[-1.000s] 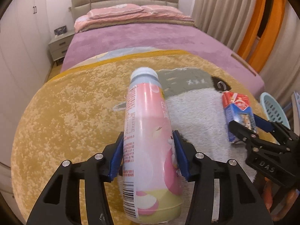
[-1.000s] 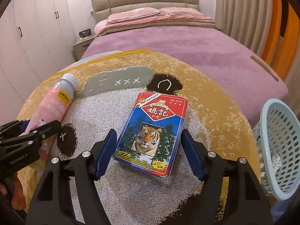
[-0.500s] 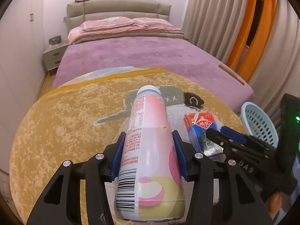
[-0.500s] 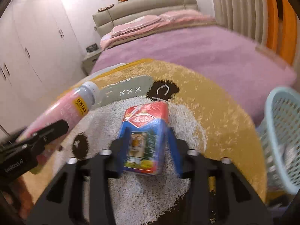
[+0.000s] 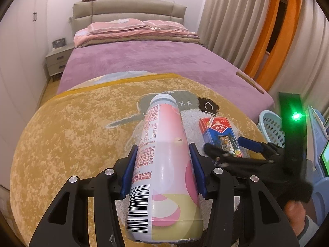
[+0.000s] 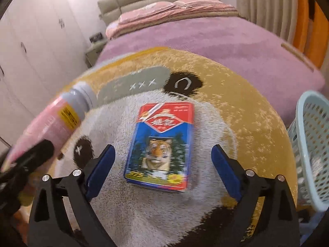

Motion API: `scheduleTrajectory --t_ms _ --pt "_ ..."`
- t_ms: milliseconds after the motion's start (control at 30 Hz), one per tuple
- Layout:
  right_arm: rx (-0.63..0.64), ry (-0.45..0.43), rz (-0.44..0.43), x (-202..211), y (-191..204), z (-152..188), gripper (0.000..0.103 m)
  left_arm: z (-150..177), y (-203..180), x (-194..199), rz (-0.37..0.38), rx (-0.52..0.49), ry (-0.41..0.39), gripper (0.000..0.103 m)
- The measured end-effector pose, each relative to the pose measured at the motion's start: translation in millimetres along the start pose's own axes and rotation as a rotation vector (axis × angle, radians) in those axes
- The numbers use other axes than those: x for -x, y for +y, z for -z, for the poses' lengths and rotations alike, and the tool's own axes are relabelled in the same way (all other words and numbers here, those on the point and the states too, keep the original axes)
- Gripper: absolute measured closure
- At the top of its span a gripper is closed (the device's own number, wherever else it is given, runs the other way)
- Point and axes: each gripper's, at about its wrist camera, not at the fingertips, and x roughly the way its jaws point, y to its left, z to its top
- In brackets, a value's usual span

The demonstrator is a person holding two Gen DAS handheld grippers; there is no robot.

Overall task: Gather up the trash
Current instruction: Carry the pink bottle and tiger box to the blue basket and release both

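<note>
My left gripper (image 5: 163, 164) is shut on a pink and white plastic bottle (image 5: 162, 164) and holds it above the rug, cap pointing away. The bottle also shows at the left of the right wrist view (image 6: 55, 123). A blue and red card box with a tiger picture (image 6: 162, 146) lies flat on the white part of the rug. My right gripper (image 6: 163, 160) is open wide, one finger on each side of the box, not touching it. The box (image 5: 221, 138) and right gripper (image 5: 228, 148) show in the left wrist view.
A round yellow rug with a panda-like face (image 6: 236, 103) covers the floor. A light blue mesh basket (image 6: 312, 144) stands at the rug's right edge. A bed with a purple cover (image 5: 148, 61) is behind, a nightstand (image 5: 56, 61) left, curtains (image 5: 236, 26) right.
My right gripper was shut on the card box half a second ago; now it is open wide and the box lies on the rug. My left gripper has kept hold of the bottle and risen slightly.
</note>
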Motion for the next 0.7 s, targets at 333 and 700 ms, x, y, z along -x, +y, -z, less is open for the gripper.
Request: scheduleTrajectory --t_ms 333,700 --pt "-0.012 -0.076 -0.019 25.6 -18.0 2.8 0.044 -7.7 -8.8 11.3 0.012 -0.014 -0.031 0.056" --pt "-0.136 -0.28 0.064 112.4 -111.1 -6.8 0.044 -35.0 -93.2 4.6 0.135 -0.118 -0.091 0.056"
